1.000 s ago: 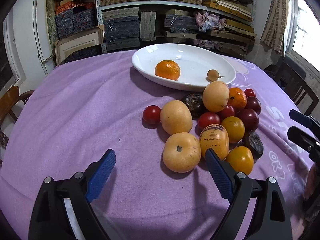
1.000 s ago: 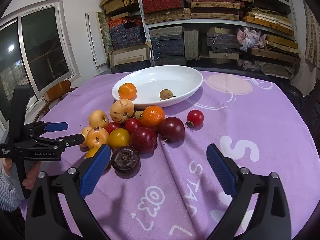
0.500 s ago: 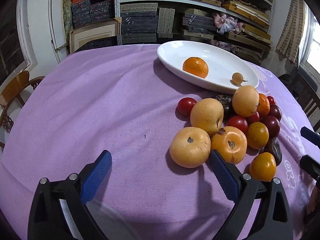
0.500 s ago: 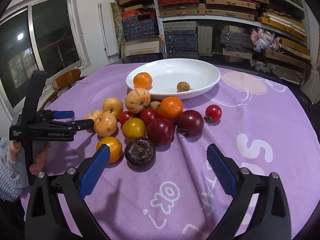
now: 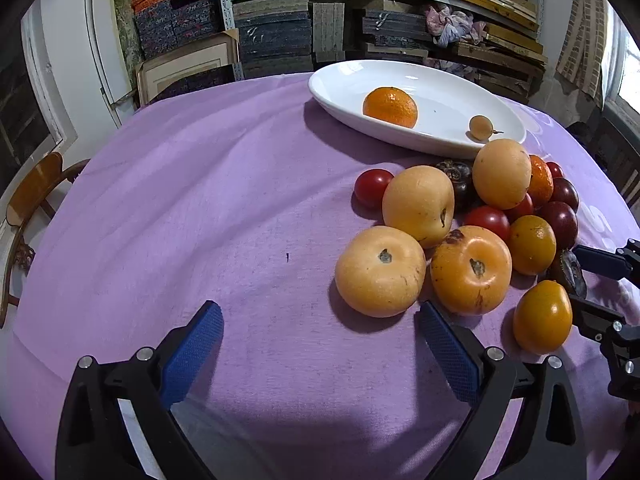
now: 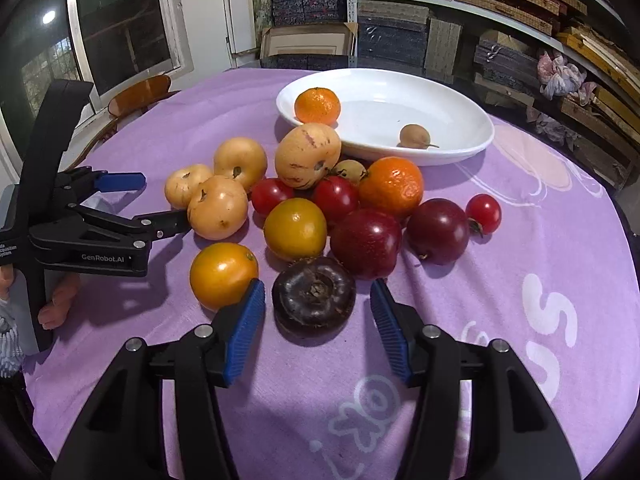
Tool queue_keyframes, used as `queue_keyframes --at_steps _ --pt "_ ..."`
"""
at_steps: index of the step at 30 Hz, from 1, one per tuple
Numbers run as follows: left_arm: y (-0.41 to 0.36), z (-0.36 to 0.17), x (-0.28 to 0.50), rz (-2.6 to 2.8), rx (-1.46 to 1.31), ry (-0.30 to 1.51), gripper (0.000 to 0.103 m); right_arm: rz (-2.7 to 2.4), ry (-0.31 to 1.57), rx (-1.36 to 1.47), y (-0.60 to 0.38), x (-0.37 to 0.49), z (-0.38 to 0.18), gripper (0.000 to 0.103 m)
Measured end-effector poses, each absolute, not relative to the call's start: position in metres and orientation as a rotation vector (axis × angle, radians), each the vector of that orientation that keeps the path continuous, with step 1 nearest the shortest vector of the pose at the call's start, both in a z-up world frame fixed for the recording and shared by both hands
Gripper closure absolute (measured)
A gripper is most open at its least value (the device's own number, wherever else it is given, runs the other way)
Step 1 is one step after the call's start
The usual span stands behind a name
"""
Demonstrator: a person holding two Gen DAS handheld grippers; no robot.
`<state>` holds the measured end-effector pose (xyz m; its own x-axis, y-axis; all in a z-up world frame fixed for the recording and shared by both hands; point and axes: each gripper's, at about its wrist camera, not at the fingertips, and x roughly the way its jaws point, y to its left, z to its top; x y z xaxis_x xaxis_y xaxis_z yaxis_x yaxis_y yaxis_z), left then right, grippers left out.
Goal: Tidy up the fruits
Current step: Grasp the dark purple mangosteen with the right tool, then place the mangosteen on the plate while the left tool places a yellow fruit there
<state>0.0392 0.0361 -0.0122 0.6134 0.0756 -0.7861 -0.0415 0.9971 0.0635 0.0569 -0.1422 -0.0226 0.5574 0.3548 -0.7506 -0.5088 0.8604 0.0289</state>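
**Closing on the dark purple fruit**

The dark purple fruit [image 6: 314, 298] sits nearest in the pile, between the closing right gripper [image 6: 318, 326], pads not yet touching. Squeeze gently, centred, avoiding the yellow tomato [image 6: 223, 274] at left. The left gripper [image 5: 318, 354] stands wide, empty.

Both wrist views look steeply down, close to the fruit pile [image 5: 472, 232], facing the white plate [image 6: 472, 136] beyond it; the left from the pile's left, the right from its near side.

left gripper [image 5: 320, 344] wide open, right gripper [image 6: 318, 320] closing
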Motion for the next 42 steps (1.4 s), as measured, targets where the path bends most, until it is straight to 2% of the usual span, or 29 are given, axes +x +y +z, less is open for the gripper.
queue_keyframes --at_steps 3,20,22,25,27,31,32,42 --pt "0.035 -0.011 0.039 0.062 0.048 0.901 0.003 0.497 0.843 -0.218 -0.136 0.059 -0.025 0.061" --pt "0.05 -0.003 0.044 0.034 -0.088 0.86 0.004 0.444 0.866 -0.062 -0.189 0.071 -0.027 0.061" --pt "0.051 -0.002 0.044 0.033 -0.099 0.853 0.009 0.452 0.867 -0.045 -0.191 0.072 -0.027 0.061" --pt "0.047 -0.005 0.045 0.022 -0.082 0.868 0.025 0.455 0.871 -0.037 -0.191 0.071 -0.026 0.061" --pt "0.044 -0.007 0.046 0.013 -0.066 0.879 0.044 0.455 0.871 -0.037 -0.192 0.071 -0.026 0.061" --pt "0.046 -0.007 0.046 -0.023 -0.078 0.871 0.056 0.456 0.871 -0.037 -0.192 0.071 -0.027 0.061" --pt "0.046 -0.007 0.046 -0.037 -0.081 0.87 0.062 0.456 0.871 -0.037 -0.193 0.071 -0.026 0.061" --pt "0.051 0.008 0.041 -0.014 -0.081 0.791 0.062 0.459 0.825 -0.02 -0.199 0.063 -0.018 0.062"
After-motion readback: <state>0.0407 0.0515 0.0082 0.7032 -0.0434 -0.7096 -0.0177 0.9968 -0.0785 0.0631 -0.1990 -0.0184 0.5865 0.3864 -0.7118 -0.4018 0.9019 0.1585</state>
